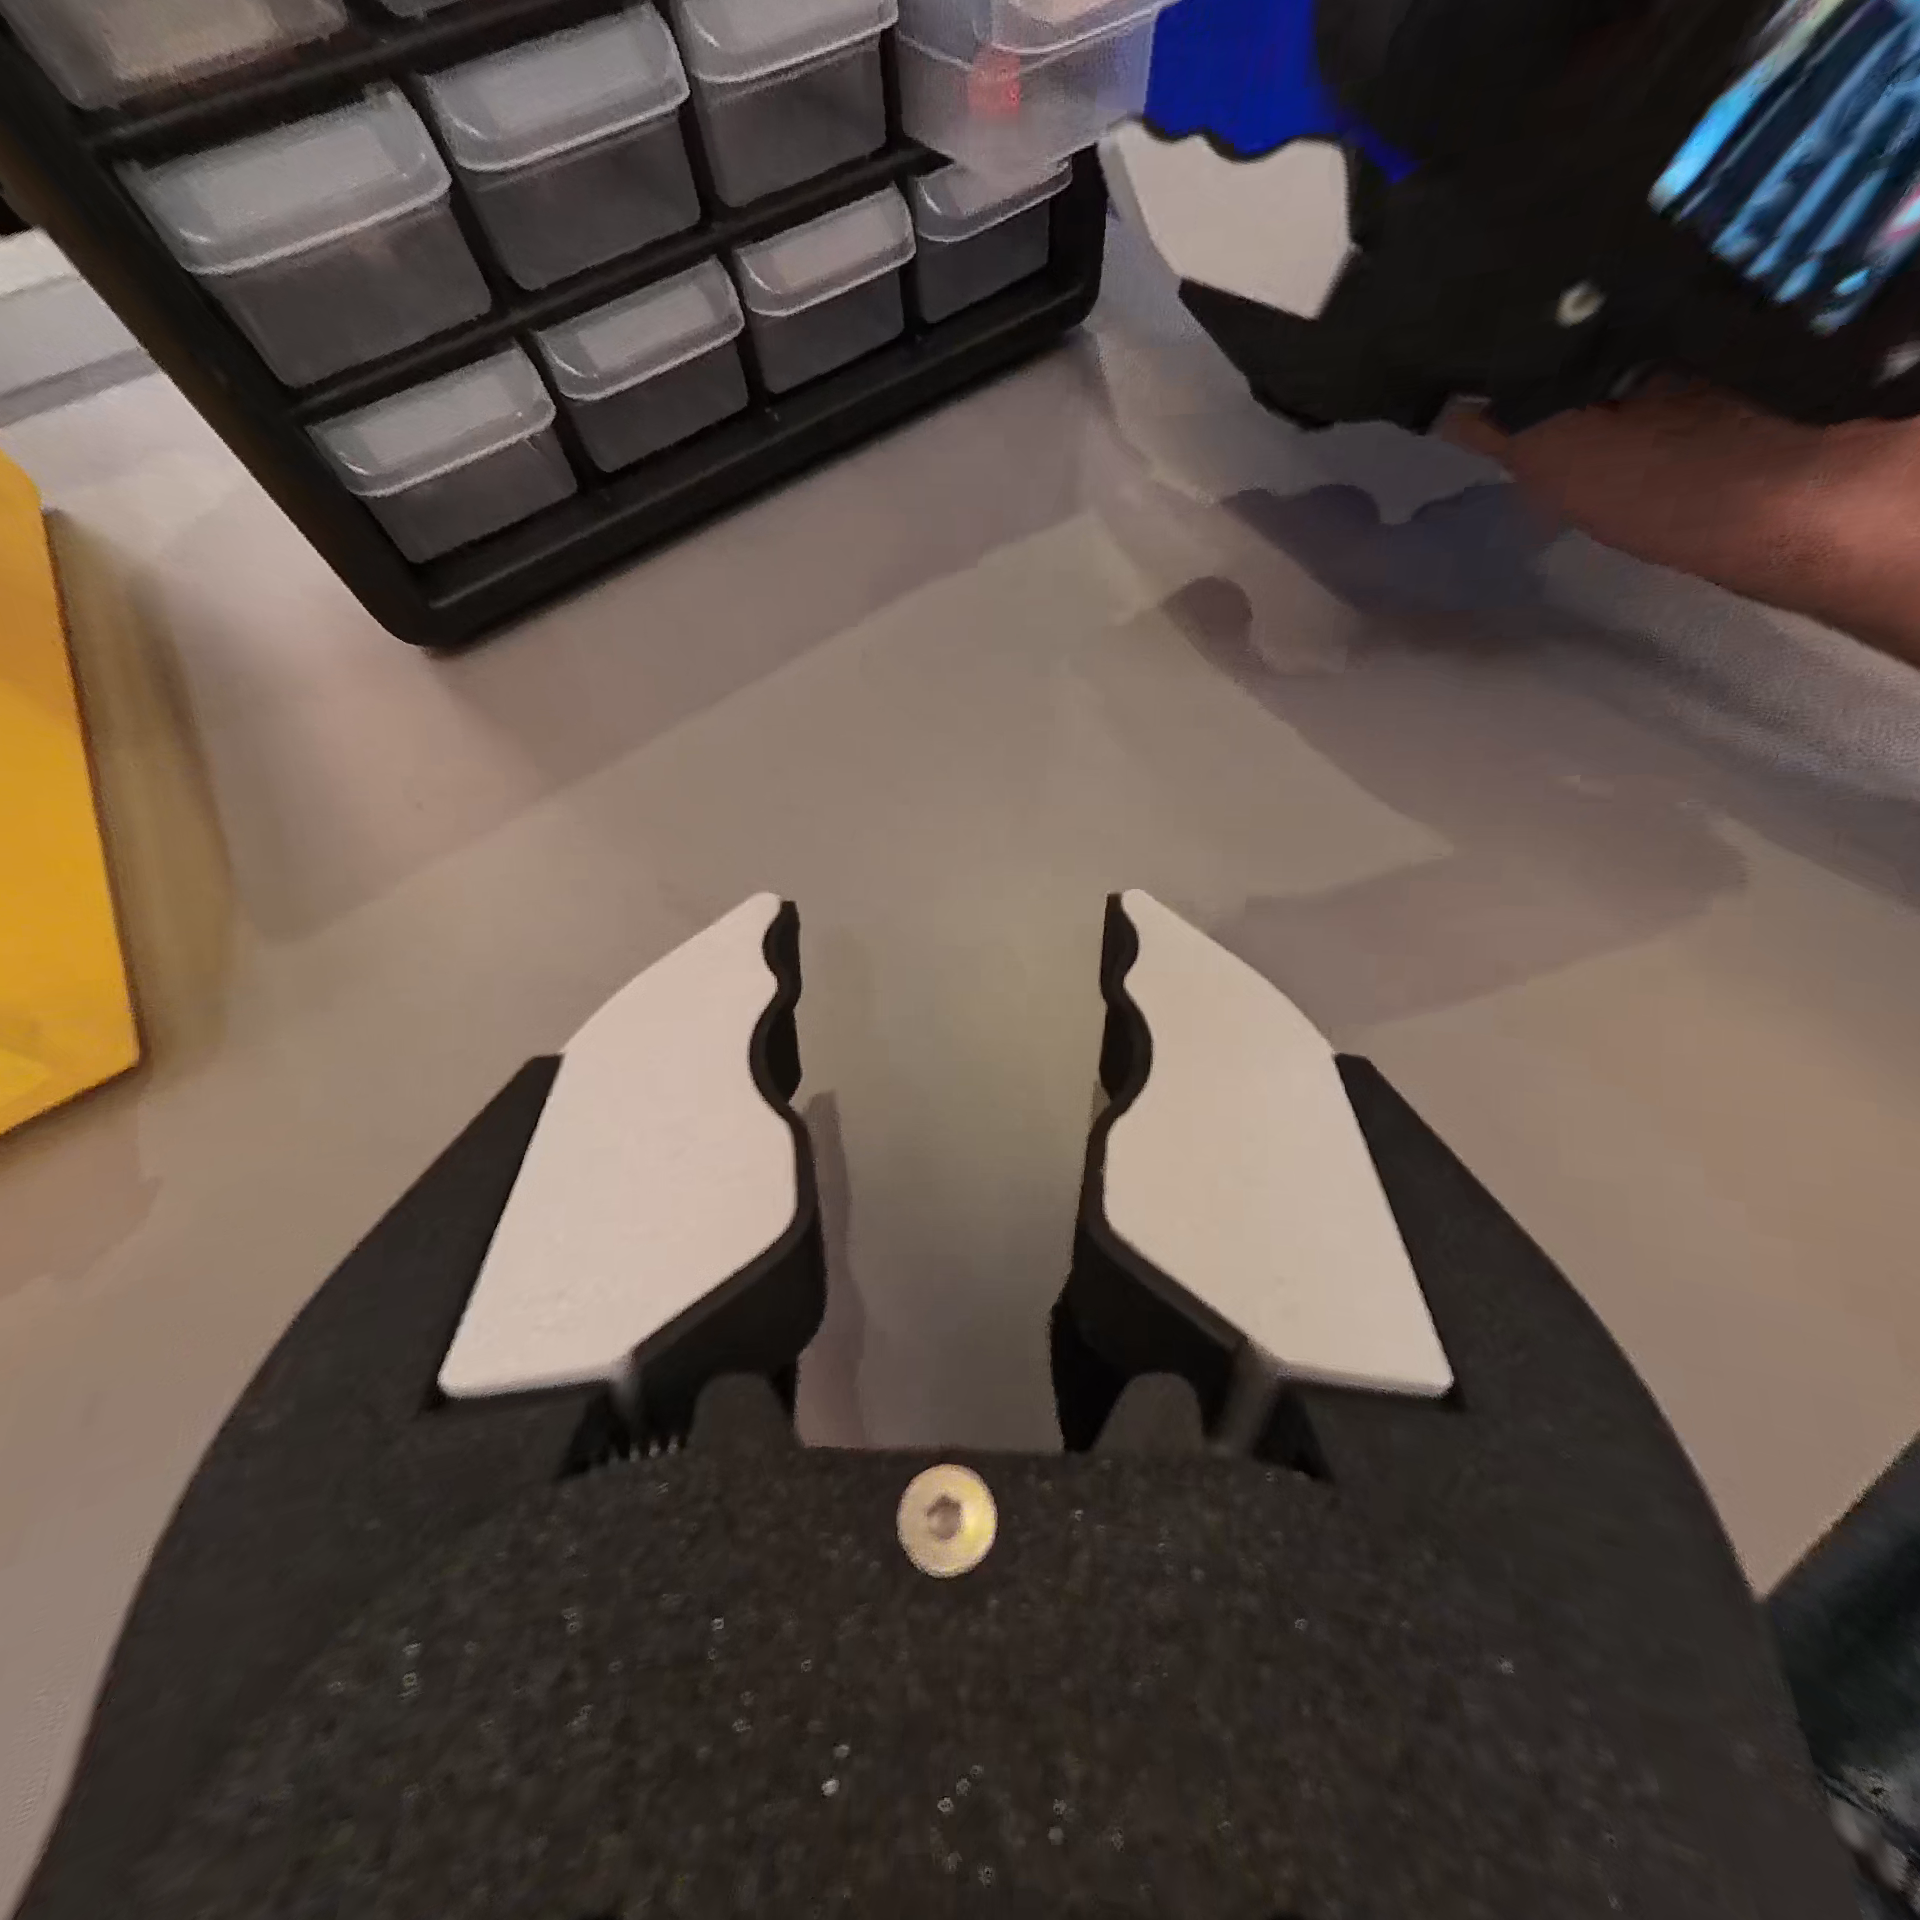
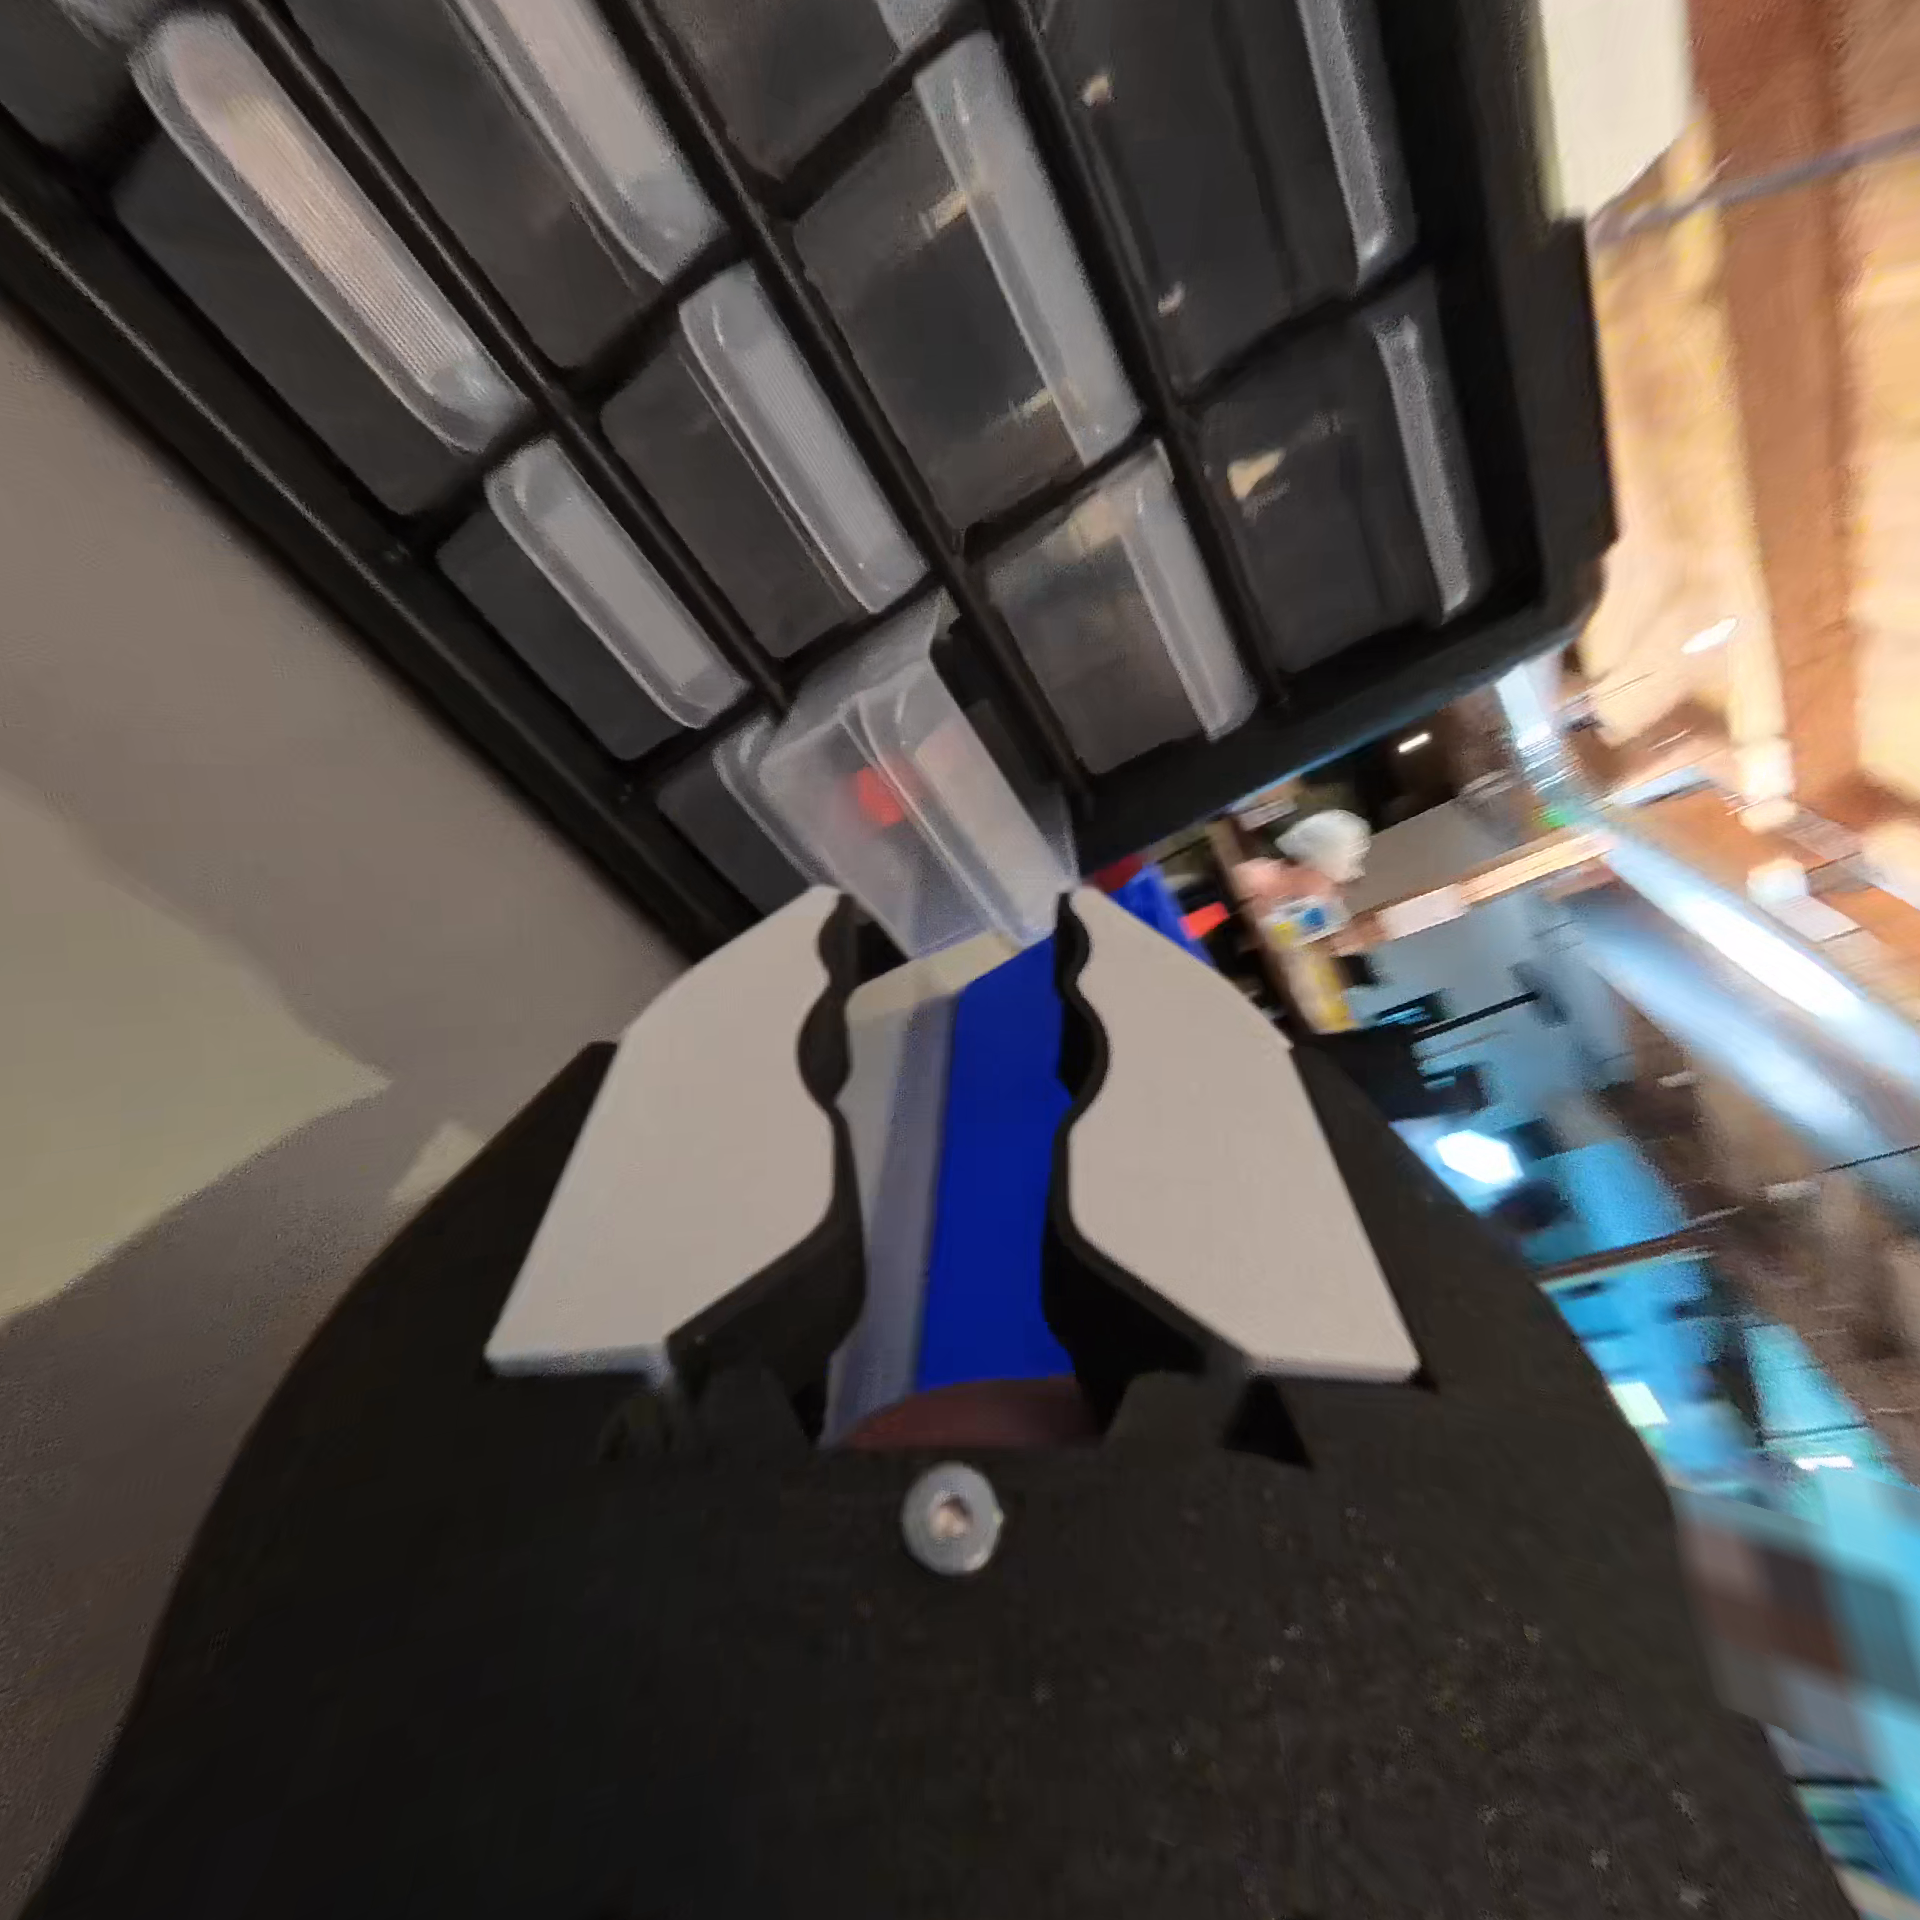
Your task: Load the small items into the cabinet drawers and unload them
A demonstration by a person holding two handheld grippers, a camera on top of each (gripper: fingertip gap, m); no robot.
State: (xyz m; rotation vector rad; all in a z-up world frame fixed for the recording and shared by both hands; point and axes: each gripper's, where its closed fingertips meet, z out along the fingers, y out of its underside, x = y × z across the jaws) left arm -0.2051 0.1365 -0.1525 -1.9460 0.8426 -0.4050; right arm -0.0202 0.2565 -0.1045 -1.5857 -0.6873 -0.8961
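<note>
- Your cabinet (image 1: pixel 582 260) stands at the far part of the grey surface (image 1: pixel 935 748); its clear drawers are shut save one drawer (image 2: pixel 894 821) pulled out at the cabinet's end, with a small red item (image 2: pixel 878 800) inside.
- Your right gripper (image 2: pixel 956 914) has its jaws partly closed, the tips at that drawer's front; whether they grip it is unclear.
- Your left gripper (image 1: pixel 951 914) hovers over bare surface, jaws apart and empty.
- A yellow thing (image 1: pixel 52 831) is cut off at the left edge.
- Motion blur hides the other drawers' contents.
</note>
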